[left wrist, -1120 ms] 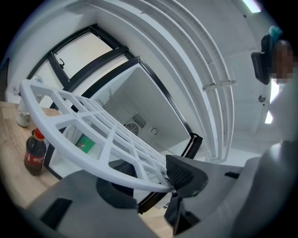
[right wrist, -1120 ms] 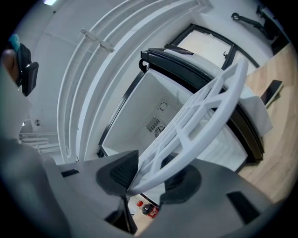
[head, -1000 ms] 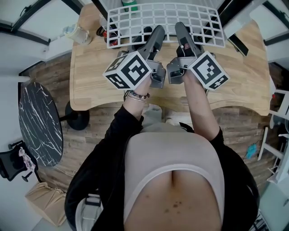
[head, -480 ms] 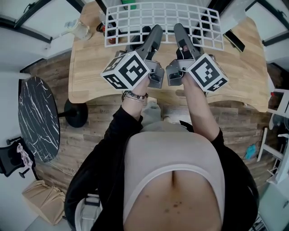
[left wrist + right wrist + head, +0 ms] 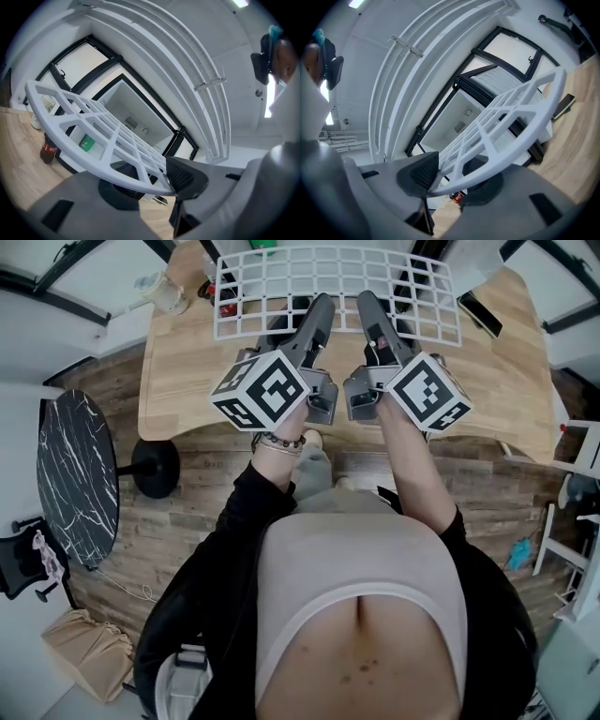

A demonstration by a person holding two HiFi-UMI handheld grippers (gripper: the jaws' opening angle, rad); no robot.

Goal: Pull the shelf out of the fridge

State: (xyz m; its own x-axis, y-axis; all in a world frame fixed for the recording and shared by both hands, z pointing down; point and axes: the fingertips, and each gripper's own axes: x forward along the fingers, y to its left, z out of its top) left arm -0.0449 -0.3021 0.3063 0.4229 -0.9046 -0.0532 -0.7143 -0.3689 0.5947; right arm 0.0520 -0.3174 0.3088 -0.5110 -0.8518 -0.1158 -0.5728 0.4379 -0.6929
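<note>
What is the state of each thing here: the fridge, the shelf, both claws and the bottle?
White fridge: open.
White plastic grid shelf: out of the fridge, held by its near rim.
Left claw: shut on the shelf, jaws just tightened.
Right claw: shut on the shelf.
Dark cola bottle: upright on the wooden table.

Head cam top-down; others close along shelf (image 5: 339, 277)

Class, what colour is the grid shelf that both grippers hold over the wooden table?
The shelf is plain white, and it shows best in the head view.
</note>
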